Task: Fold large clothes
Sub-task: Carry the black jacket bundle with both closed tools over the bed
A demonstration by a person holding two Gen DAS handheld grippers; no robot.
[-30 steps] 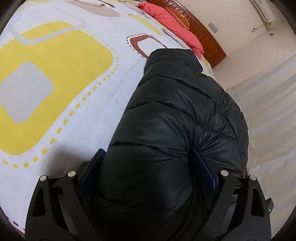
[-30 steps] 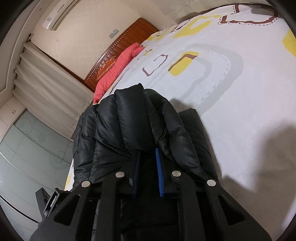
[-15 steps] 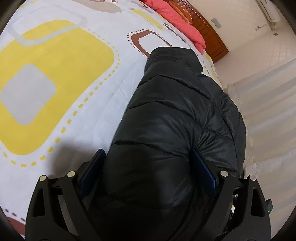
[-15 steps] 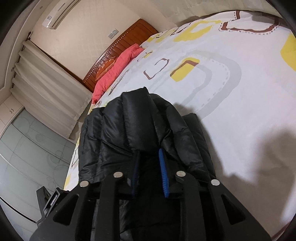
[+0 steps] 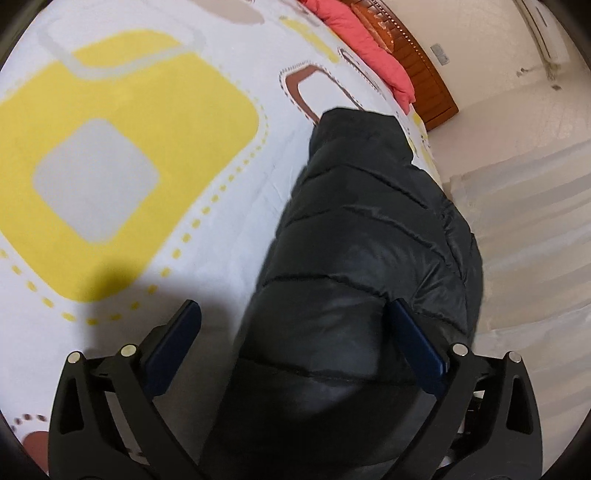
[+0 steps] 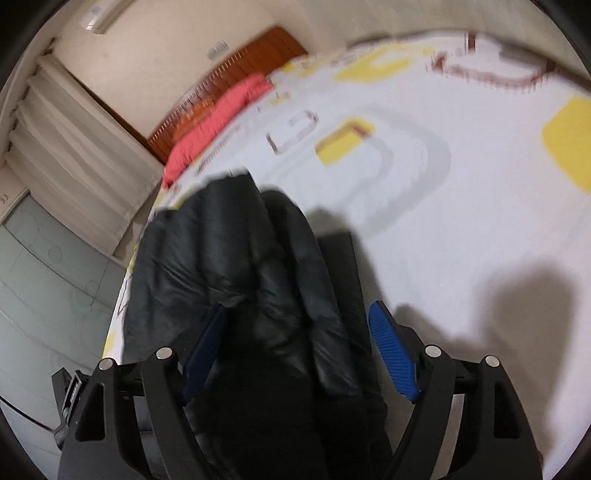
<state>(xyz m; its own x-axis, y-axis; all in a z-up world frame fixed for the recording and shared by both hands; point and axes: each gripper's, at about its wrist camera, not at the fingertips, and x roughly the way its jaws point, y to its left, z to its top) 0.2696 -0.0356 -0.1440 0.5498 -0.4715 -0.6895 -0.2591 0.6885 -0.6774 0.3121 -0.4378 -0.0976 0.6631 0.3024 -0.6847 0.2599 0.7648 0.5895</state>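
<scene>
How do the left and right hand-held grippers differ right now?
Left hand-held gripper has bare bed sheet beside one pad; right hand-held gripper straddles a bunched fold. The right view is blurred, the left sharper. Both are open over the black puffer jacket.

A bed sheet (image 5: 155,122) in white is seen, printed with yellow, grey and brown rounded squares. A red quilt (image 5: 364,55) is laid along the far end, against a wooden headboard (image 5: 424,79). Pale curtains (image 6: 77,147) are hung at the left in the right wrist view, with frosted glass panels (image 6: 48,280) nearer. An air conditioner (image 6: 105,13) is mounted high on the far wall.
</scene>
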